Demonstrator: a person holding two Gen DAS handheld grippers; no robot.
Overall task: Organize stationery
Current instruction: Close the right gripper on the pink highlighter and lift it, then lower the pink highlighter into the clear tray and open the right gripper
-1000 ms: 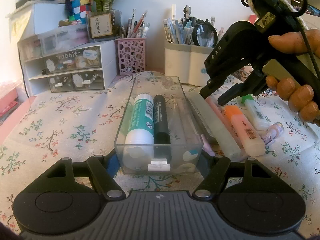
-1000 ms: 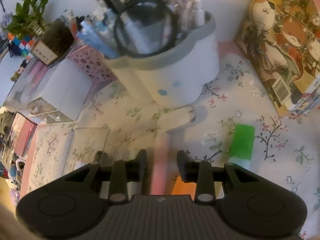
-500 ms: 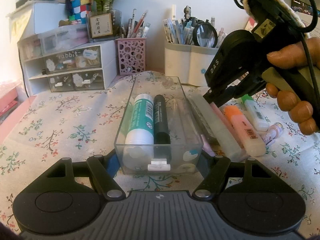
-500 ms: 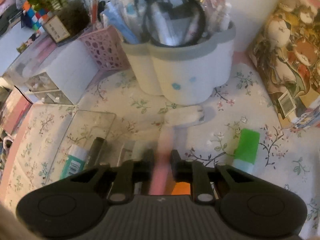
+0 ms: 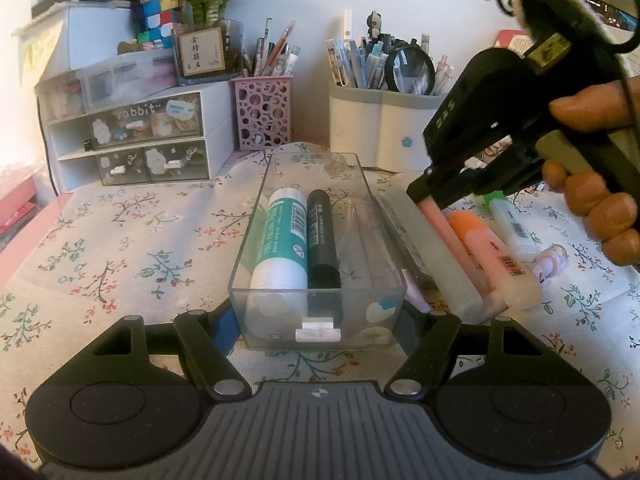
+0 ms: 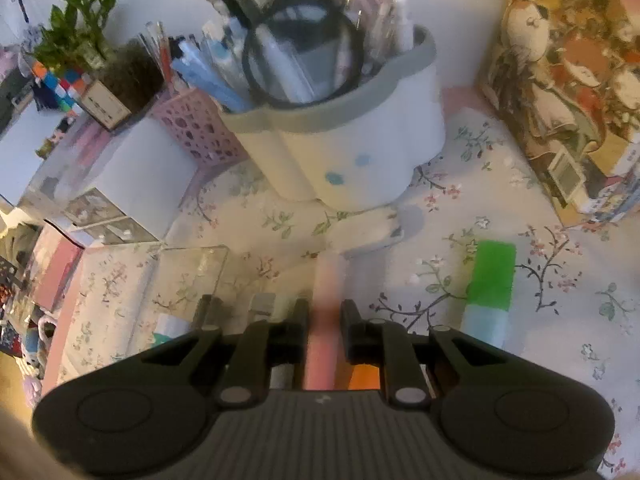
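Note:
My left gripper (image 5: 320,320) is shut on the near end of a clear plastic box (image 5: 316,304), one finger on each side wall. In the box lie a green-and-white glue stick (image 5: 280,240) and a black marker (image 5: 322,236). Right of the box, a frosted white case (image 5: 432,248), a pink pen (image 5: 440,224), an orange highlighter (image 5: 488,256) and a green-capped highlighter (image 5: 508,216) lie on the floral cloth. My right gripper (image 6: 324,312), held by a person's hand (image 5: 600,208), is shut on the pink pen (image 6: 326,280) at its far end.
A white-and-grey pen holder (image 6: 360,152) full of pens stands just beyond the pink pen. A pink perforated cup (image 5: 262,116) and a white drawer unit (image 5: 140,140) stand at the back left. An illustrated box (image 6: 560,80) stands on the right. A small purple item (image 5: 554,260) lies by the highlighters.
The right jaws have closed onto the pink pen, which a second ago lay between wider fingers. The left gripper and the clear box have not moved.

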